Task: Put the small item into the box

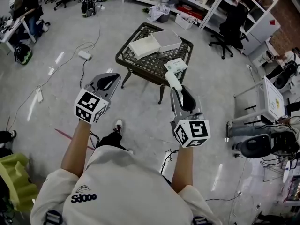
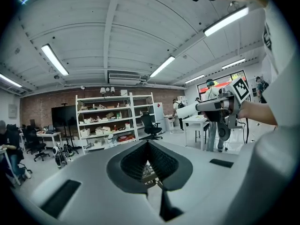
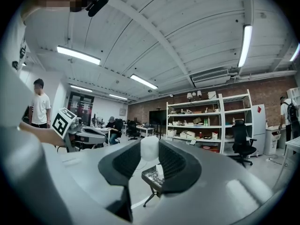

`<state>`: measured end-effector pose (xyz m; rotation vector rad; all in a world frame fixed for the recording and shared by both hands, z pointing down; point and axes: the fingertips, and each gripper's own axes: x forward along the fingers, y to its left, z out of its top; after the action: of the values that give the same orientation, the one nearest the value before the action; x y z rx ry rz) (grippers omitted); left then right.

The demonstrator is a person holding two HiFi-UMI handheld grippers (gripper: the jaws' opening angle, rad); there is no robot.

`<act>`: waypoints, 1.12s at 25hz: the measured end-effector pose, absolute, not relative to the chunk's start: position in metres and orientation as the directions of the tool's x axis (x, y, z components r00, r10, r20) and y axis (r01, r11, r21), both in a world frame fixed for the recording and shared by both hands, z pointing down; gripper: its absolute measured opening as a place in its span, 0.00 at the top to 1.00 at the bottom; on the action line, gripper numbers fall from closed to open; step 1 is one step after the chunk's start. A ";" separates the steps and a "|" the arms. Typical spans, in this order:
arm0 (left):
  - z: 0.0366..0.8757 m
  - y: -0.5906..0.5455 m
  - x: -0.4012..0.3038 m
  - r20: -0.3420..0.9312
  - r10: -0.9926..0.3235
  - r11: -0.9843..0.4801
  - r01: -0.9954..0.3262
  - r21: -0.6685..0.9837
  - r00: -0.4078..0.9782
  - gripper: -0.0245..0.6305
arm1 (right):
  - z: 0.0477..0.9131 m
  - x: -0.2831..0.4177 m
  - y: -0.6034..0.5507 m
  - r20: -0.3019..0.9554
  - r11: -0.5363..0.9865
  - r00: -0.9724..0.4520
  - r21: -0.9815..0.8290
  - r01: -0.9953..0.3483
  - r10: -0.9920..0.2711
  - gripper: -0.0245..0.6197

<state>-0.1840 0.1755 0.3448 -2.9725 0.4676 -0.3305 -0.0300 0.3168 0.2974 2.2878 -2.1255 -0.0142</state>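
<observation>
A dark metal lattice table (image 1: pixel 140 65) stands ahead on the floor. On it lie an open white box (image 1: pixel 143 46) and beside it its white lid (image 1: pixel 167 40); a small white carton (image 1: pixel 176 64) sits at the table's near right corner. My right gripper (image 1: pixel 179 92) is shut on a small white cylinder-shaped item (image 1: pixel 171 78), which shows between the pads (image 3: pixel 149 148) in the right gripper view, in the air short of the table. My left gripper (image 1: pixel 108 82) hangs empty to the left with its jaws meeting at the tip (image 2: pixel 147 145).
Cables and a power strip (image 1: pixel 85 55) lie on the floor at the left. A black office chair (image 1: pixel 232 25) and white shelves (image 1: pixel 197 3) stand behind the table. A white desk (image 1: pixel 272 100) is at the right, a green object (image 1: pixel 16 182) at the bottom left.
</observation>
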 end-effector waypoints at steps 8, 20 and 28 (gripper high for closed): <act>0.361 0.122 -0.150 0.190 -0.321 -0.946 -0.304 -0.117 0.928 0.96 | 0.307 -0.004 0.271 0.020 -0.053 0.054 0.054 -0.997 -0.998 0.76; 0.358 -0.010 -0.061 0.208 -0.285 -0.957 -0.265 -0.118 0.936 0.96 | 0.306 0.072 0.150 0.051 -0.090 0.093 0.053 -0.995 -0.994 0.76; 0.364 -0.070 -0.018 0.225 -0.257 -0.966 -0.241 -0.096 0.940 0.96 | 0.313 0.108 0.089 0.089 -0.105 0.109 0.046 -0.993 -0.990 0.76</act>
<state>-0.0181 -0.0700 0.3641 -3.0278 0.3895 -0.3646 0.1085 0.0890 0.3128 2.2674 -2.0360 0.0534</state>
